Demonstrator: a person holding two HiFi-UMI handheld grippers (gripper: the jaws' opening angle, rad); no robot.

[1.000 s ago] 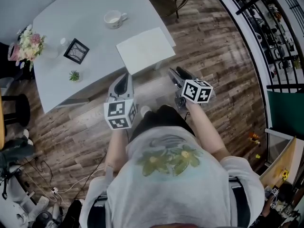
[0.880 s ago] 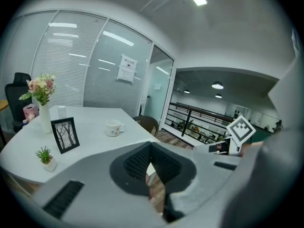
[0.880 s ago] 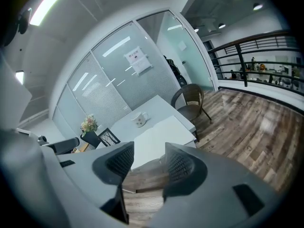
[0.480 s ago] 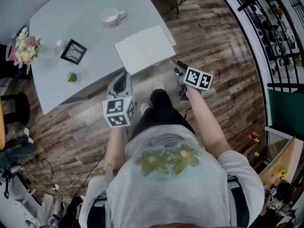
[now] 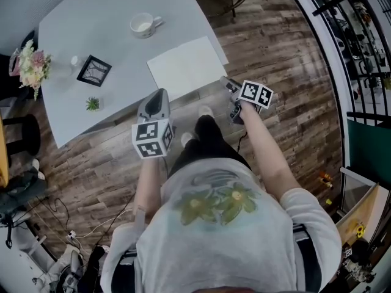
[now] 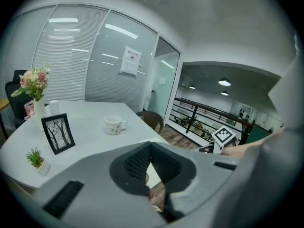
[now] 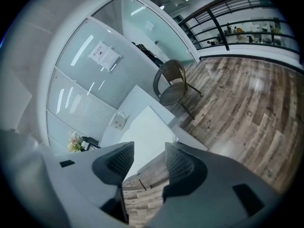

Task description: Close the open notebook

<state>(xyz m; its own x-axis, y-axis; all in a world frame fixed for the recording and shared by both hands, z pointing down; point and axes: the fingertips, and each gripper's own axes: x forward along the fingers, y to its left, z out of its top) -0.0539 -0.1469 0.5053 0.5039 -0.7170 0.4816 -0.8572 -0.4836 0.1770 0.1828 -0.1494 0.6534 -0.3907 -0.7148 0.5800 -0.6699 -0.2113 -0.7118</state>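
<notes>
We hold the left tongs point(image 5: 160, 97) pressed together and the right tongs point(image 5: 228, 88) spread, both empty, while the open notebook point(image 5: 183, 66) lies on the table point(image 5: 91, 17) just ahead of them.

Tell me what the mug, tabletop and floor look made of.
Mug: likely glazed ceramic, white with a sheen. Tabletop: smooth matte white, perhaps laminate. Floor: planks with visible grain, wood or wood-look vinyl; can't tell which.
</notes>
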